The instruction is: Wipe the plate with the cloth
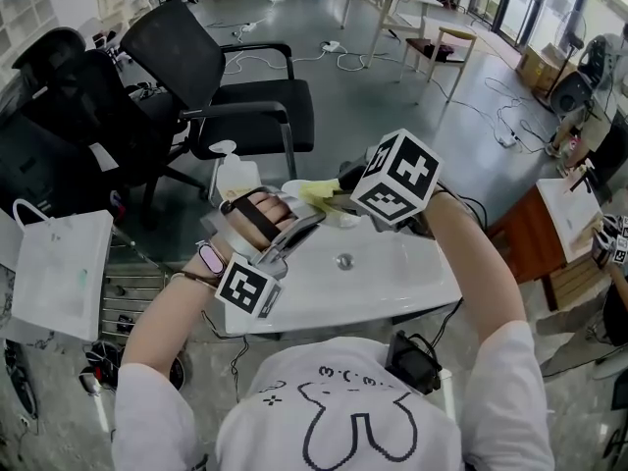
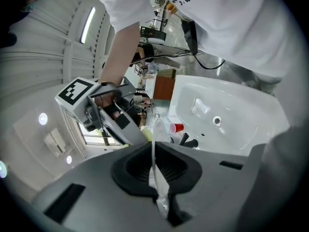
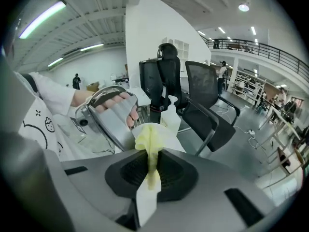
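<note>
My left gripper (image 2: 155,170) is shut on the rim of a thin white plate (image 2: 155,139), which it holds edge-on above the white sink (image 2: 236,105). My right gripper (image 3: 152,166) is shut on a bunched yellow cloth (image 3: 149,141), and the cloth lies against the plate (image 3: 177,138). In the head view the cloth (image 1: 316,195) and plate (image 1: 343,219) meet between the left gripper (image 1: 310,222) and the right gripper's marker cube (image 1: 397,177). That cube hides the right jaws from above.
A white spray bottle (image 1: 234,170) stands on the sink's far left corner. A red cup (image 2: 176,128) and dark items sit beside the basin. Black office chairs (image 1: 240,91) stand beyond the sink. A white bag (image 1: 59,268) hangs at the left.
</note>
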A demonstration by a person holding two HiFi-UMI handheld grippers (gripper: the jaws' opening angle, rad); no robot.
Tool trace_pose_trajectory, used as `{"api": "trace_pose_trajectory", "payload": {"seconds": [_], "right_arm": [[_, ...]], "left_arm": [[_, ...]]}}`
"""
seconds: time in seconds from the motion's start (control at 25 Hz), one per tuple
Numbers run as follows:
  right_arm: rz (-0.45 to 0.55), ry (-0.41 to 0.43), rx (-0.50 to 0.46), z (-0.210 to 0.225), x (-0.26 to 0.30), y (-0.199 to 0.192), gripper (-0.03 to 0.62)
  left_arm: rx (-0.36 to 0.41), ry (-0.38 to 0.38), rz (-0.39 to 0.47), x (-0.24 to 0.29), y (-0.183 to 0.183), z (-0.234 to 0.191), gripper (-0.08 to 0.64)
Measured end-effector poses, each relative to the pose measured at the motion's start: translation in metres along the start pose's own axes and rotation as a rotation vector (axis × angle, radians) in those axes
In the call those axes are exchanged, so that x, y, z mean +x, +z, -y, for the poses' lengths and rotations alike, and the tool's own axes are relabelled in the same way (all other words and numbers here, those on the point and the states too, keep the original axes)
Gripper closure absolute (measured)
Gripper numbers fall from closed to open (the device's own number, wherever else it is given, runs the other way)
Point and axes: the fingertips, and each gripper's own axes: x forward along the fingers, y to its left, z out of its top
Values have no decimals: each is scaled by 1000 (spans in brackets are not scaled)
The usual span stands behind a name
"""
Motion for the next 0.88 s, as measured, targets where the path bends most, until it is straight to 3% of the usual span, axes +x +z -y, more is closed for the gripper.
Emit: {"api": "trace_pose_trajectory", "payload": {"seconds": [0.24, 0.6, 0.88], "right_arm": [[-1, 27, 26, 0, 7, 1, 541], [-43, -126, 72, 38, 28, -10, 541], [-13, -154, 102, 45, 21, -13, 541]], "left_arm": [[67, 8, 1, -1, 6, 1, 541], [95, 27, 17, -4, 15, -8, 537], [88, 20, 7, -5, 14, 1, 540]]}}
